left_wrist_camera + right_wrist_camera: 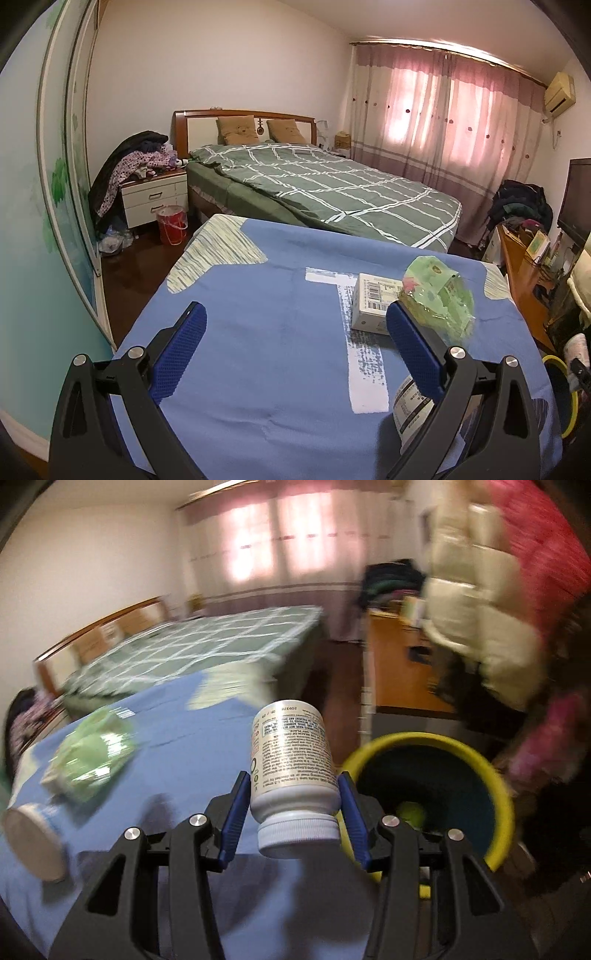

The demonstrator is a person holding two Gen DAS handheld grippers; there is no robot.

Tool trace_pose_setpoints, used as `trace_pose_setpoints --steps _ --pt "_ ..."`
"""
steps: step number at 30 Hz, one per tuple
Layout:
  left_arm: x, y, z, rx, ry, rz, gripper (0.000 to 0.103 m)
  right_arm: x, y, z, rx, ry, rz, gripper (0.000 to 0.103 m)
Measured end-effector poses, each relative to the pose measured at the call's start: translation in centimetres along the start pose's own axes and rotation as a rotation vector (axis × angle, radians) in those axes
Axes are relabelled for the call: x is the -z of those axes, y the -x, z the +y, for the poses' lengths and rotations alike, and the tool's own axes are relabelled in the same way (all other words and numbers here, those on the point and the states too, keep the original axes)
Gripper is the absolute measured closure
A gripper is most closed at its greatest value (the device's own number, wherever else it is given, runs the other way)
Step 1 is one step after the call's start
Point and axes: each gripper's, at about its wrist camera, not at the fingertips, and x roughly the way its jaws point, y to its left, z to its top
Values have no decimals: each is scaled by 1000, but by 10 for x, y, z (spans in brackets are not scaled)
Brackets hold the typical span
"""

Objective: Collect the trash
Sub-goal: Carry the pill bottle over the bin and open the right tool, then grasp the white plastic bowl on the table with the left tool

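The right gripper (pixel 293 805) is clamped on a white pill bottle (pixel 291 771), cap toward the camera, label upside down. At its 3 o'clock sits a yellow-rimmed bin (pixel 506 805), just off the edge of the blue-covered table (pixel 177 746). The left gripper (pixel 295 332) hovers over that table (pixel 258 332) with its fingers spread wide and nothing between them. Past its right finger (pixel 410 343), at 1 o'clock, a green plastic wrapper (pixel 439 295) lies against a small white box (pixel 373 306). Beyond stands a bed (pixel 332 184) at 12 o'clock.
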Motion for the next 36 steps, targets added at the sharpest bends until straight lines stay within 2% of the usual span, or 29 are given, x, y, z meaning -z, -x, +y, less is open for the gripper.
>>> trace_pose_setpoints --steps 6,19,21,22,29,33,36 --pt "0 1 -2 8 -1 -3 7 1 -14 -41 107 -89 25 57" --pt "4 13 -18 76 -46 -22 7 3 -23 -66 166 -208 64 56" --pt "5 15 -23 91 -61 -27 7 4 -23 -67 175 -210 61 49" --pt "5 15 -25 95 -67 -29 7 4 -22 -66 177 -206 58 44" --pt "8 17 -35 147 -111 -20 7 5 -22 -67 169 -206 61 43" --pt "13 15 -49 210 -168 4 7 5 -22 -68 155 -217 62 43" --pt "18 11 -63 212 -231 25 7 5 -24 -70 134 -231 69 42"
